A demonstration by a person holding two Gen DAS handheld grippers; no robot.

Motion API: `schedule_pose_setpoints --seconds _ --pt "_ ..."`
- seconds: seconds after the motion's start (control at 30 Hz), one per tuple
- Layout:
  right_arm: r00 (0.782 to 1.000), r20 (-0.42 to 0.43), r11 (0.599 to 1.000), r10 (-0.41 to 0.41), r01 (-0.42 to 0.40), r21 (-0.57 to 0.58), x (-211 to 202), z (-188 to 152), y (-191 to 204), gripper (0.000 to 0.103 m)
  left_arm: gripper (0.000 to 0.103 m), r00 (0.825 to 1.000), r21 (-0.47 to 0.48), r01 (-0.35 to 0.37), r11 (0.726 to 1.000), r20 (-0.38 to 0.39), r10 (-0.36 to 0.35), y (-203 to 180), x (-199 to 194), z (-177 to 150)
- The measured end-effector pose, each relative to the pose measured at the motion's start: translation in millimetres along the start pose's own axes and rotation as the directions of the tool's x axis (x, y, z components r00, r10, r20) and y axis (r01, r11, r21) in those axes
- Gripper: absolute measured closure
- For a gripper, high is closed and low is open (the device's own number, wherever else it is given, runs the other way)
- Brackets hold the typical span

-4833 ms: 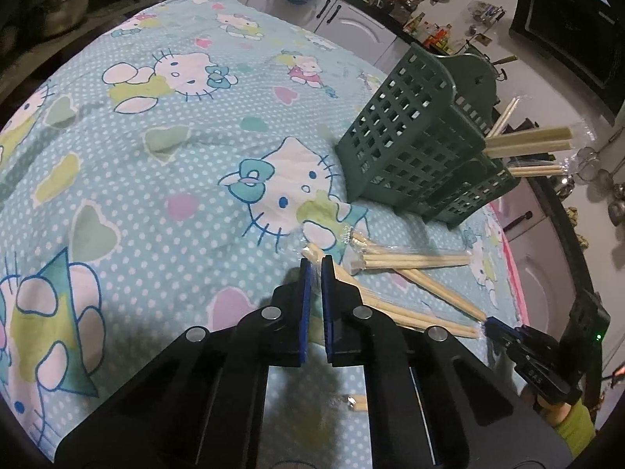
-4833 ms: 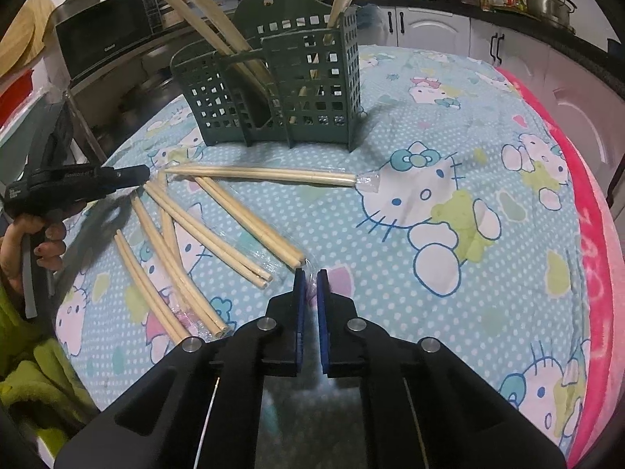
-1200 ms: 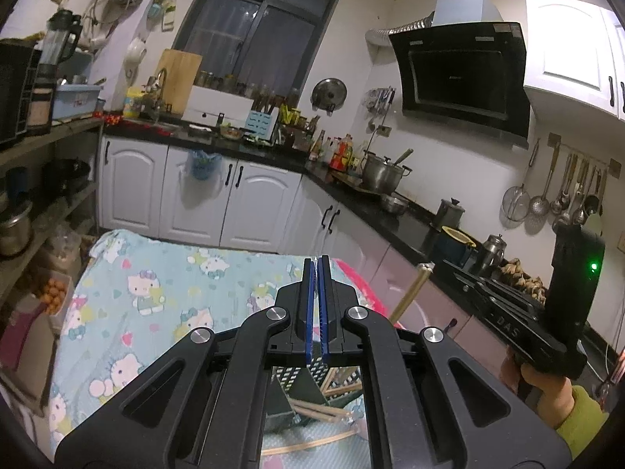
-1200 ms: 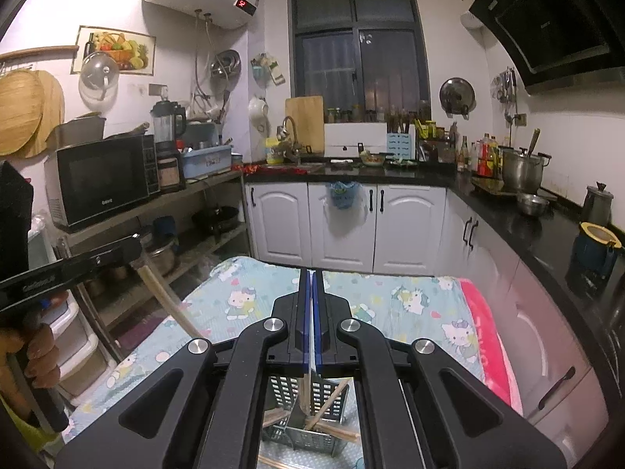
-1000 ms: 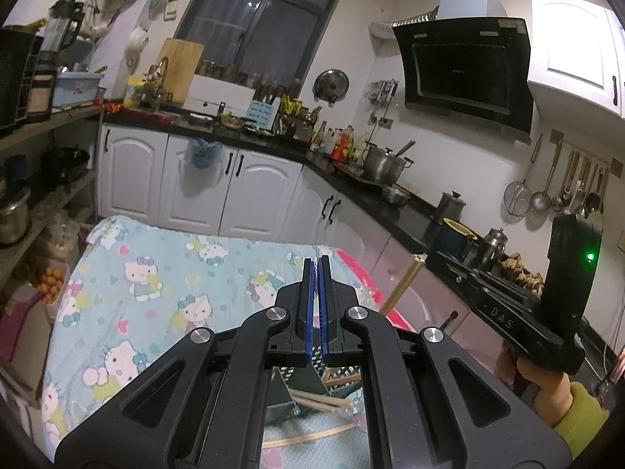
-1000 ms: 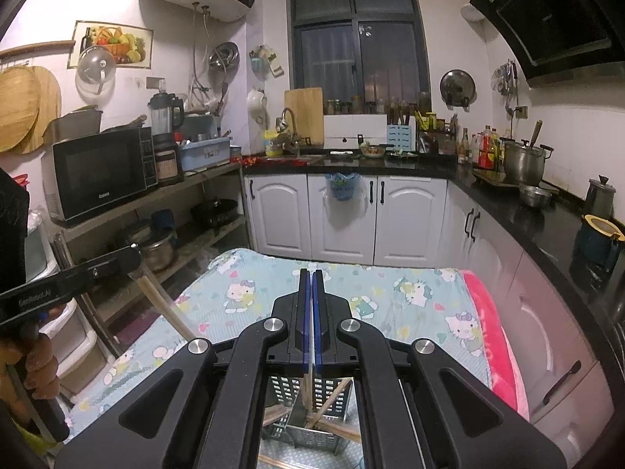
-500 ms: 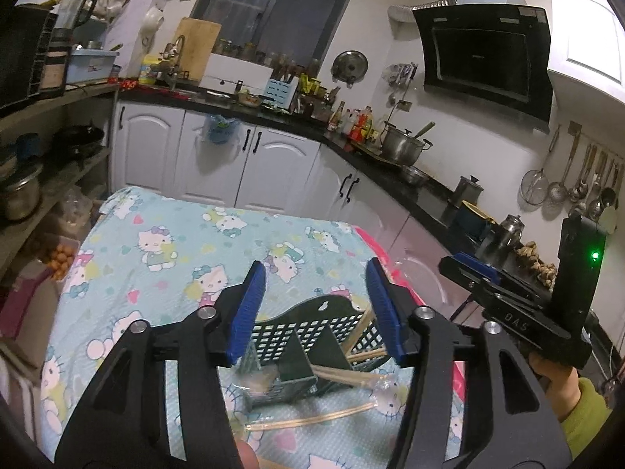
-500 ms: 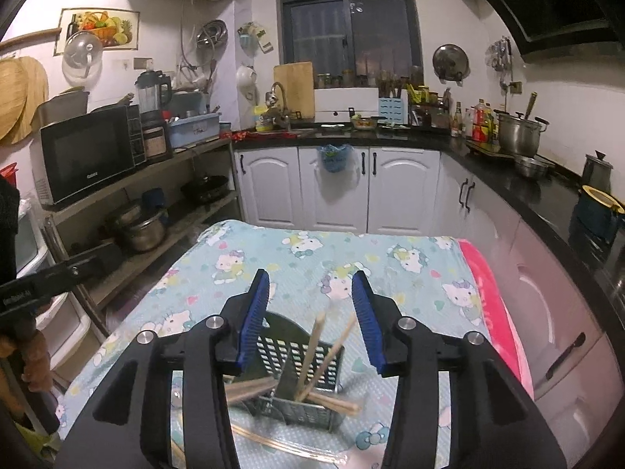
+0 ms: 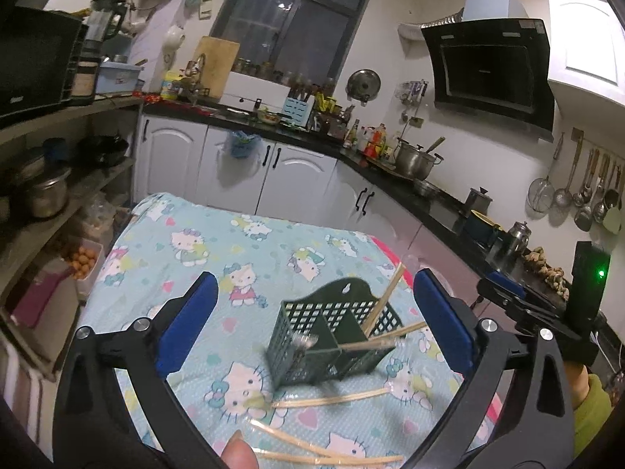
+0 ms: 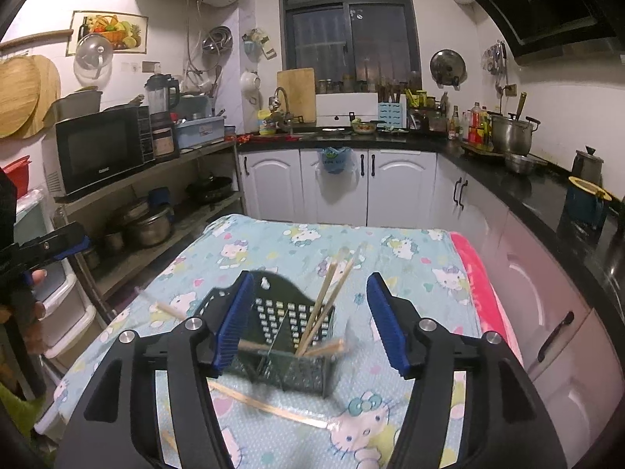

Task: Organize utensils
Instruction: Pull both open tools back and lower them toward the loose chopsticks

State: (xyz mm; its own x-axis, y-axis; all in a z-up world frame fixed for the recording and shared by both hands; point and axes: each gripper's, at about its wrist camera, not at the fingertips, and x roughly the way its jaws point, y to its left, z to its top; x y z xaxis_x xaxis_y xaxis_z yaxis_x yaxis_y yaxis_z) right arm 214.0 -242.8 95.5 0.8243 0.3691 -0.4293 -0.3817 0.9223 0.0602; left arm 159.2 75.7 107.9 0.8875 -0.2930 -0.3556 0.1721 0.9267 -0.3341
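Chopsticks (image 10: 326, 305) in caddy (image 10: 289, 351); both claws opening, empty, w/ cloth (image 9: 187, 258) bare beyond.

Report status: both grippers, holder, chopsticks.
Left gripper and right gripper opening, nothing between fingers. Green holder upright, chopsticks inside. More chopsticks loose on cloth. Nothing blocking.

Both wrist views above the table, angled slightly down toward the kitchen window, sharing the green utensil basket (image 9: 332, 340) (image 10: 289, 336)

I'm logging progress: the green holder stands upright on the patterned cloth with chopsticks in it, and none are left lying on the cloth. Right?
Not quite. The green holder stands upright with chopsticks in it, but wrapped chopsticks still lie on the cloth in front of it, as the left wrist view shows.
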Motion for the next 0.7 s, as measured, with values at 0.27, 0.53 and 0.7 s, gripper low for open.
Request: schedule_pose_setpoints --seconds 0.27,0.53,0.7 --pt "1.000 -0.004 1.000 0.023 -0.023 0.020 -21.6 -23.3 1.1 0.044 0.011 0.999 -0.033 -0.021 0.999 -0.036 0.020 11.0 -15.7 -30.0" --pt "0.999 -0.018 0.999 0.040 -0.040 0.011 -36.4 -40.4 11.7 0.044 0.011 0.994 -0.035 -0.028 0.999 -0.104 0.024 13.0 -18.0 -58.2" --pt "0.998 -0.034 0.999 0.048 -0.048 0.003 -41.1 -50.3 17.7 0.042 0.011 0.992 -0.040 -0.035 0.999 -0.127 0.029 13.9 -19.9 -69.1"
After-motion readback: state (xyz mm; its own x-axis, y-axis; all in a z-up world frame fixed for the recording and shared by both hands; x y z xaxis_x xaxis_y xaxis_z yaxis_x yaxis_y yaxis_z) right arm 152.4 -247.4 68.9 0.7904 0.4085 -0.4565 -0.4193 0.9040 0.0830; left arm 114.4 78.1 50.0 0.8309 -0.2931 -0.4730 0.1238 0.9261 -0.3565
